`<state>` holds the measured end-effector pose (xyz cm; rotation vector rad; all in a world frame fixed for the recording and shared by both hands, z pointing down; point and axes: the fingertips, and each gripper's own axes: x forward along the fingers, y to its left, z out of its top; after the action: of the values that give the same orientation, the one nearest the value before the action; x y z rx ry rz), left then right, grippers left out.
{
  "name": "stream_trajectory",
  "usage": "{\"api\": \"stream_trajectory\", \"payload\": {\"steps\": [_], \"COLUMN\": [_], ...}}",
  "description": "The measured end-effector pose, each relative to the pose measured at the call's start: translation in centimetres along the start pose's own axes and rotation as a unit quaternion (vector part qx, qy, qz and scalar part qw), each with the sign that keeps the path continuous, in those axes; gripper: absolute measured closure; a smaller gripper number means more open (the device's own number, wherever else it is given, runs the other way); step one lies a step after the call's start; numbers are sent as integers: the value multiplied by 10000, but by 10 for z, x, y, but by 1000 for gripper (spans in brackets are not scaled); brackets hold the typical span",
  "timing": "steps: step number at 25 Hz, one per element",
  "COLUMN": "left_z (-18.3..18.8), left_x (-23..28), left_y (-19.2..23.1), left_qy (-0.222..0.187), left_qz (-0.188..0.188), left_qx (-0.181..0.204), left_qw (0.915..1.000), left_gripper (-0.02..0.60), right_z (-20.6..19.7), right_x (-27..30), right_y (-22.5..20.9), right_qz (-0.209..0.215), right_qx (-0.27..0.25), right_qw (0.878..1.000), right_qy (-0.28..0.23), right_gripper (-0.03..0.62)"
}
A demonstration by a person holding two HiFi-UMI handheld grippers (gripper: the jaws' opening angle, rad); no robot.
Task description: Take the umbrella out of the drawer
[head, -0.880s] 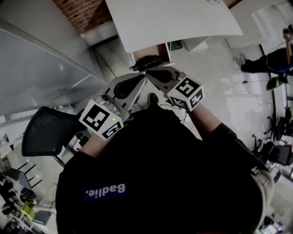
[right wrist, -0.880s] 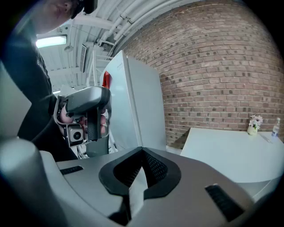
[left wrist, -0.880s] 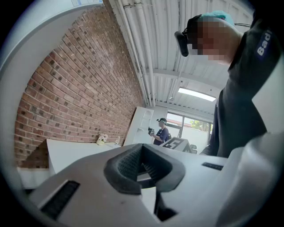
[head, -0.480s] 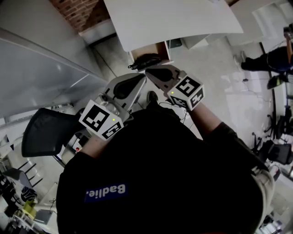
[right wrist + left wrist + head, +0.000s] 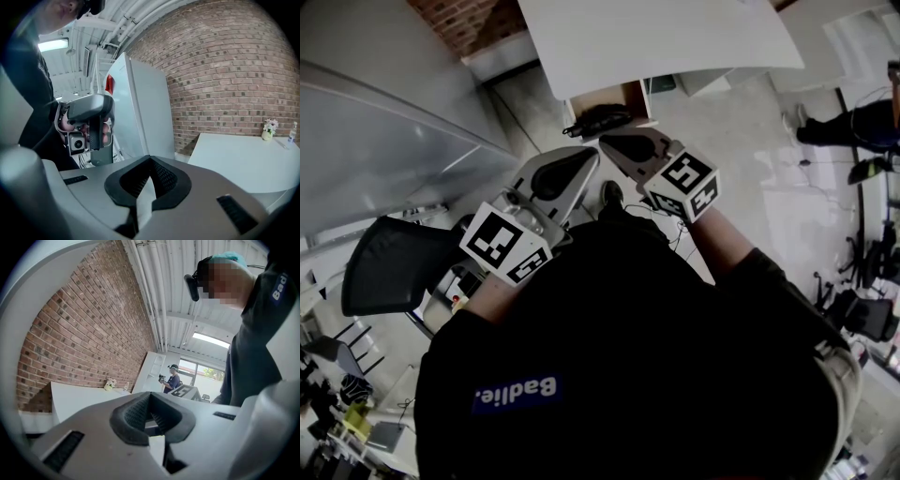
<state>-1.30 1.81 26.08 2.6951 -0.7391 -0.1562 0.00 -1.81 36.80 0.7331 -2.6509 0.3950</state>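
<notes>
Two grippers held up side by side just short of the open drawer (image 5: 609, 101), tips close together and aimed toward it, neither touching it. On the left gripper (image 5: 592, 156), jaws pressed together, ribbed pads meeting, nothing caught between them. On the right gripper (image 5: 606, 143), jaws likewise squeezed fully together and empty, nose tipped a little downward toward the drawer. Black folded umbrella (image 5: 600, 121) lying crosswise inside the drawer, filling most of its width, untouched. Brownish wood showing on the drawer's inner wall behind the umbrella. White table (image 5: 675, 42) directly above the drawer, with the drawer pulled out from under its near edge. Small vase of flowers (image 5: 268, 128) and a clear bottle (image 5: 293, 130) on the tabletop, well apart from the drawer, close to the brick wall (image 5: 225, 70). Large pale panel (image 5: 384, 141) standing off to the left of the drawer. Black mesh chair (image 5: 394, 267) also well to the left of the drawer, nearer the wearer. Another person (image 5: 853, 127) far to the right of the drawer, on the pale floor (image 5: 750, 159).
</notes>
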Motion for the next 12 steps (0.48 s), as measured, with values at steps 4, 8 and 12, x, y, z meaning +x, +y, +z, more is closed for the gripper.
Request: {"api": "stream_trajectory", "payload": {"steps": [4, 8, 12], "left_z": [-2, -5, -6], "left_x": [4, 10, 15], "left_y": [6, 12, 18], "left_qy": [27, 69, 107], "left_qz": [75, 163, 263], "left_qx": [-48, -98, -154], "left_qw": [10000, 9998, 9995], "left_gripper": [580, 580, 580], "right_z": [-4, -8, -11], "right_x": [4, 9, 13], "right_y": [-8, -19, -30], "right_qz": [89, 150, 187], "right_qx": [112, 190, 219], "right_qw": [9999, 9997, 9995], "right_qy": [13, 54, 101], "right_gripper": [565, 565, 565]}}
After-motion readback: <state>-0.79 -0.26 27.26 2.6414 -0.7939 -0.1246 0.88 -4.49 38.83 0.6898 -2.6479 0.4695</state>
